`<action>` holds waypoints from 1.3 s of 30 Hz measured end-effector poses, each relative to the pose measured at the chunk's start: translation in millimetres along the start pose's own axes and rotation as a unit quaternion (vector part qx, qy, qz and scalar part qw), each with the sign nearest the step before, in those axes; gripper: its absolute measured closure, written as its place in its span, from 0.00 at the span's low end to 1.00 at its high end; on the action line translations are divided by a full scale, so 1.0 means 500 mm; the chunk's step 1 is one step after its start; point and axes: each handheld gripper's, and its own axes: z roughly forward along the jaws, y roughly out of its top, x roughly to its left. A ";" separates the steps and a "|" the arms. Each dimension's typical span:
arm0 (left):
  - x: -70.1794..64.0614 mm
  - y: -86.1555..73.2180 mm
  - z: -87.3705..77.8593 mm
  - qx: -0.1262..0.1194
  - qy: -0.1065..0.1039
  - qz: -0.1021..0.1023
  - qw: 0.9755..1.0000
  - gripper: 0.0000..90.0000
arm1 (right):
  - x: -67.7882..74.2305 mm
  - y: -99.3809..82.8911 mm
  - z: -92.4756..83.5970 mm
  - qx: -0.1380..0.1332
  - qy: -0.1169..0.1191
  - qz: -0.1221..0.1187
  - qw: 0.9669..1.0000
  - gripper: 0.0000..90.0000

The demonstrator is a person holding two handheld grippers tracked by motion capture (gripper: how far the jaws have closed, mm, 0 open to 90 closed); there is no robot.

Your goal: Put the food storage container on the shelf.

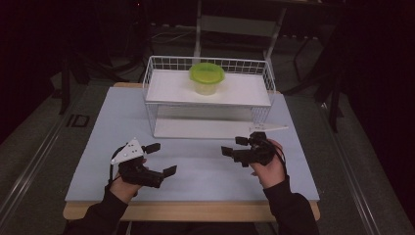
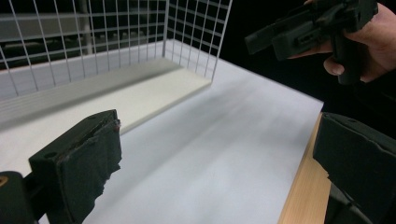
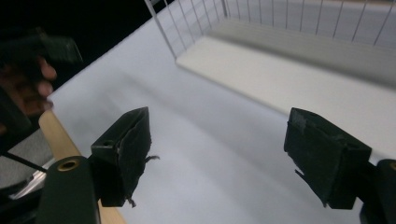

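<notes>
Both grippers empty and open, the green bowl waiting on the rack

The right gripper [image 1: 234, 146] and left gripper [image 1: 161, 159] hang low over the table [image 1: 205, 171], jaws wide apart, holding nothing. The green bowl [image 1: 207, 77] stands well apart on the wire rack's [image 1: 157, 98] upper shelf; I would approach it level, above the rim wires, and close gently on its edge.

Letters "ID" in dark print on the grey floor [image 1: 77, 120] left of the table [image 1: 122, 122], no other legible text
</notes>
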 end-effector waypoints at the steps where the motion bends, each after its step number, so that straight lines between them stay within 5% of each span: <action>1: 0.002 -0.004 -0.001 0.004 -0.002 0.001 1.000 0.02 | -0.003 -0.013 0.002 0.001 0.005 0.003 1.000 0.25; 11: 0.008 -0.033 -0.007 0.045 -0.016 0.020 0.999 0.02 | -0.009 -0.089 -0.019 0.013 -0.018 -0.028 0.999 0.23; 19: 0.018 -0.053 -0.033 0.048 -0.008 0.035 0.998 0.02 | -0.020 -0.132 -0.028 0.021 -0.028 -0.055 0.998 0.23; 30: 0.039 -0.075 -0.075 0.063 0.008 0.034 0.997 0.02 | -0.017 -0.164 -0.046 0.015 -0.033 -0.058 0.998 0.22; 39: 0.058 -0.082 -0.084 0.066 0.010 0.031 0.997 0.02 | -0.053 -0.175 -0.068 0.001 -0.052 -0.057 0.997 0.21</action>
